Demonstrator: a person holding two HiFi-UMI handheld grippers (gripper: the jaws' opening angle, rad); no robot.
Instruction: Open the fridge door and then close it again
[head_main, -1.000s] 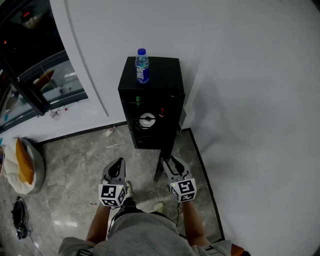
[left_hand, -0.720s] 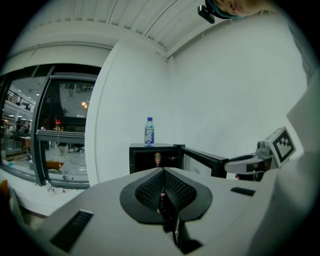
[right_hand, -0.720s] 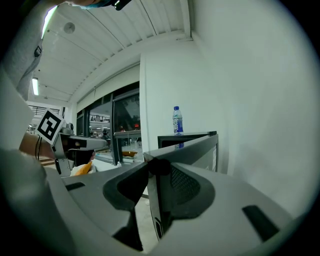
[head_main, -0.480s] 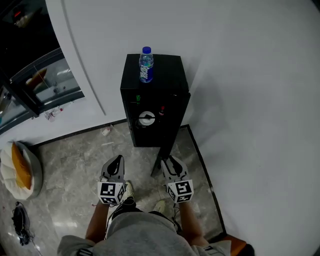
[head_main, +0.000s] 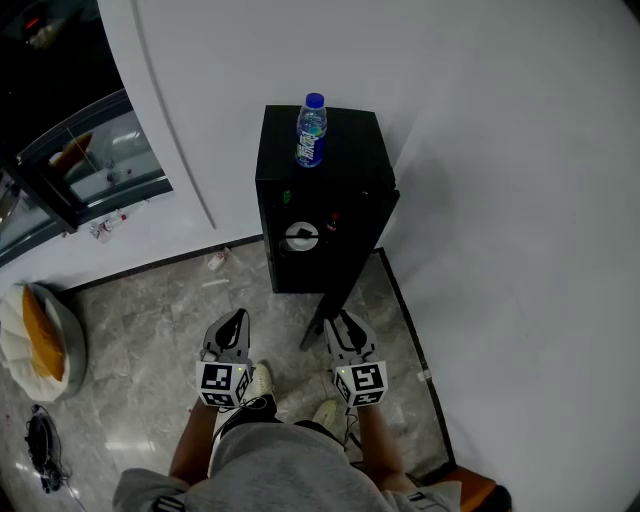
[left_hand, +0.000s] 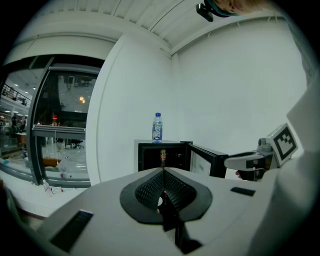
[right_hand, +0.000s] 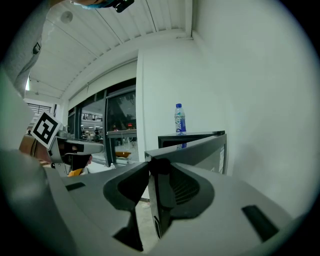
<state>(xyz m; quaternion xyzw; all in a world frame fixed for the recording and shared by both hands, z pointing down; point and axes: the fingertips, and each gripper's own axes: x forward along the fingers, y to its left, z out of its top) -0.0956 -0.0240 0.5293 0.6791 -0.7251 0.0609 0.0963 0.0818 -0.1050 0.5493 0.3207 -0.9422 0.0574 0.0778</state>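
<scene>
I judge this a corner of a public or commercial building, not a home. Ahead of the jaws, a small fridge (head_main: 320, 200) stands directly on a polished stone floor (head_main: 150, 310) against plain white walls (head_main: 500, 150), with a bottle (head_main: 311, 130) on top. Left of the jaws, a dark-framed glass front (left_hand: 65, 110) looks onto a large lit hall. Above the jaws runs a white slatted ceiling (right_hand: 100, 45).
</scene>
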